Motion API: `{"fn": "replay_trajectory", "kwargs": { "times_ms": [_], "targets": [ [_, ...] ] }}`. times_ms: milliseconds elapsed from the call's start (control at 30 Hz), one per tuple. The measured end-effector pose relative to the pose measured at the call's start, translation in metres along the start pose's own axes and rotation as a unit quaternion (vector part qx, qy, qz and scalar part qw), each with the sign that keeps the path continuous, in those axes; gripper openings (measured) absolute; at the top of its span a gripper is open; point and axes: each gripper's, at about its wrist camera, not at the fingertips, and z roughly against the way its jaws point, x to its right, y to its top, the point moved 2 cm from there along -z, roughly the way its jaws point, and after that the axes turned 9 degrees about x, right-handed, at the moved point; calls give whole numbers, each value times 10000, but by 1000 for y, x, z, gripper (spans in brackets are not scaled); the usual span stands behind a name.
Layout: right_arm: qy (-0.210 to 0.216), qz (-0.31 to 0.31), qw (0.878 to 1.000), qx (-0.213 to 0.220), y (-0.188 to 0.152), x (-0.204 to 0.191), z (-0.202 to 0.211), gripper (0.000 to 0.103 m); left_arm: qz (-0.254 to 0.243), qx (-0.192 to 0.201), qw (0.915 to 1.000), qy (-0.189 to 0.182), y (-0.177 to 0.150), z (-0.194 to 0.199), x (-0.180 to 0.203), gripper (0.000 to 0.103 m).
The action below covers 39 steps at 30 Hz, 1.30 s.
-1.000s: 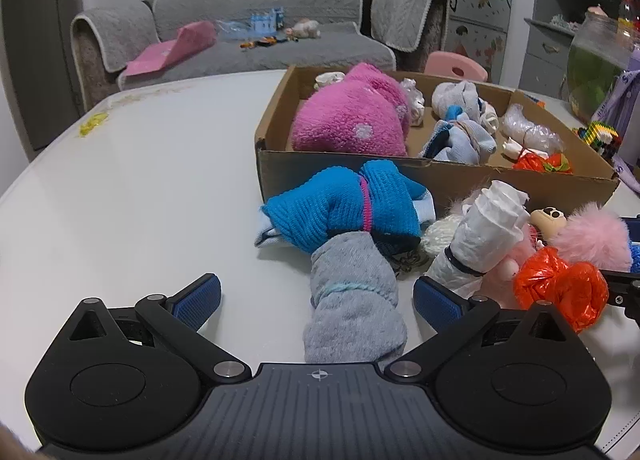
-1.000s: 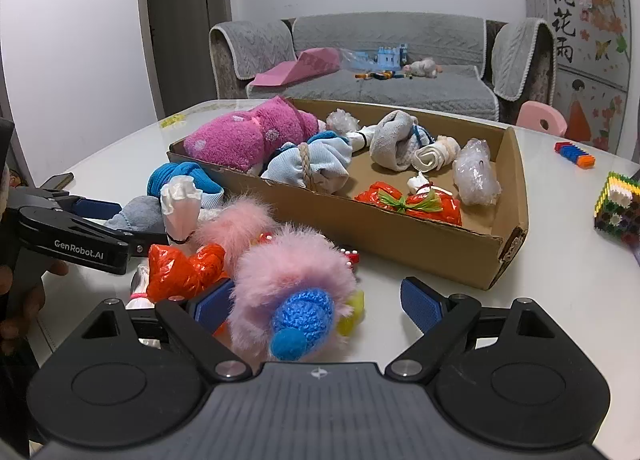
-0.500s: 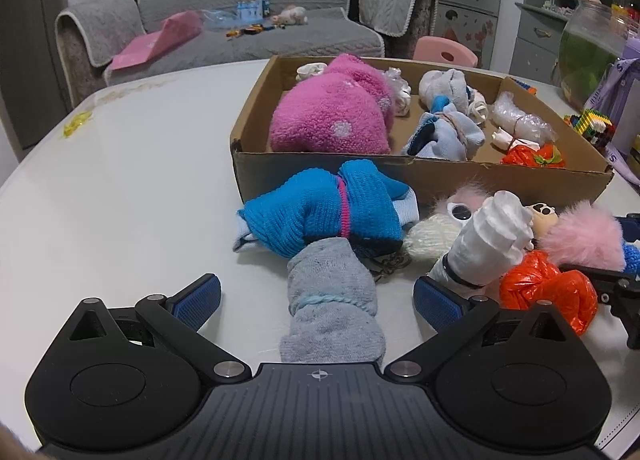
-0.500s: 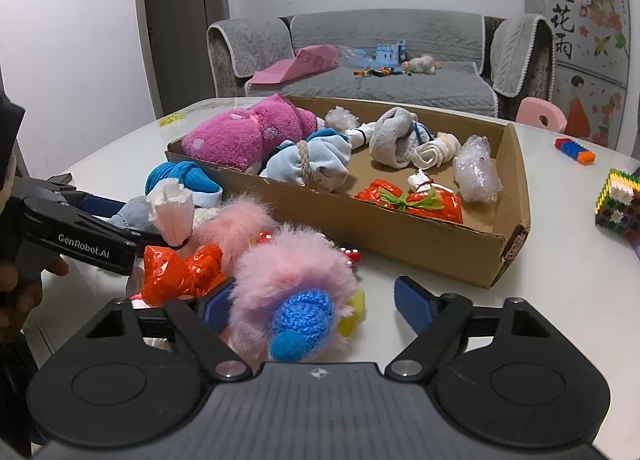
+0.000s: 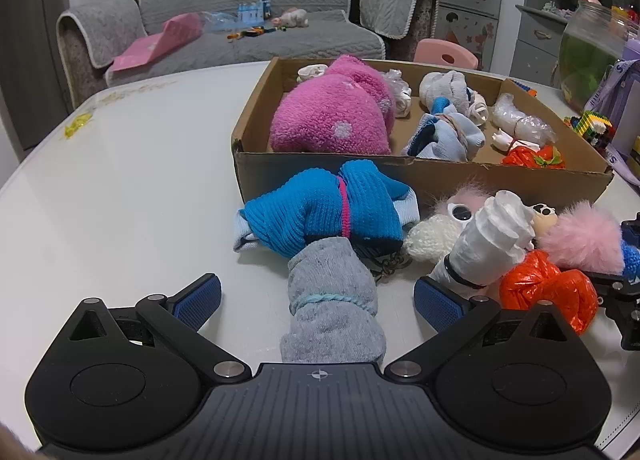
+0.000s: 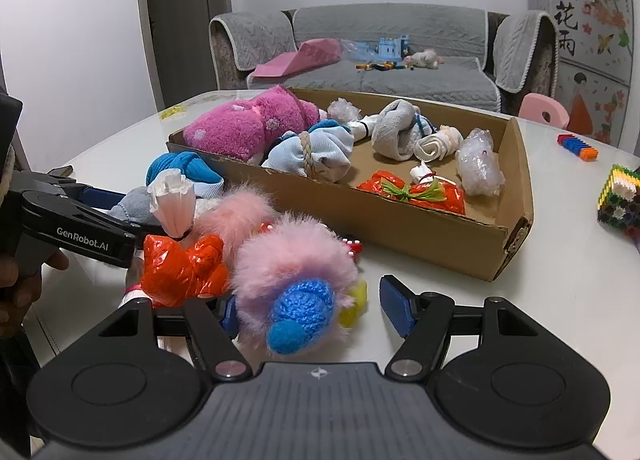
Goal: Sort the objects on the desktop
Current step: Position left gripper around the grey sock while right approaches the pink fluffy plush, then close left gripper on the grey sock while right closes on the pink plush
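My left gripper (image 5: 318, 300) stands open over the white table, with a rolled grey sock (image 5: 332, 292) lying between its blue pads, untouched. Beyond the roll lie a blue knitted sock bundle (image 5: 320, 216), a white roll (image 5: 488, 244) and an orange-red bag bundle (image 5: 548, 292). My right gripper (image 6: 311, 310) has its jaws closing around a pink fluffy toy (image 6: 292, 260) with a blue knitted tip. The left pad is hidden behind the fur, and the right pad (image 6: 394, 310) stands clear of it. A cardboard box (image 6: 400, 220) behind holds a magenta plush (image 6: 248, 128), sock rolls and wrapped bundles.
A colourful block cube (image 6: 620, 196) and small bricks (image 6: 576, 146) lie on the table to the right of the box. A glass jar (image 5: 592, 52) stands at the far right. A grey sofa (image 6: 392, 72) is beyond the table. A hand (image 6: 20, 284) holds the left gripper.
The right gripper's jaws have drawn closer together around the pink fluffy toy. The left gripper has kept open around the grey sock.
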Motion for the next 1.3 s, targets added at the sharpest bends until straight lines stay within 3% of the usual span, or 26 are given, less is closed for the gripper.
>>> {"fn": "replay_trajectory", "kwargs": {
  "times_ms": [400,1300],
  "targets": [
    [63,70,9999,-59,-1,-3,1,53,-50,79,9999,-75,0,1,3,98],
    [83,104,9999,-71,-2,-2,2,53,40,55,10000,32,-3,1,1,103]
  ]
}}
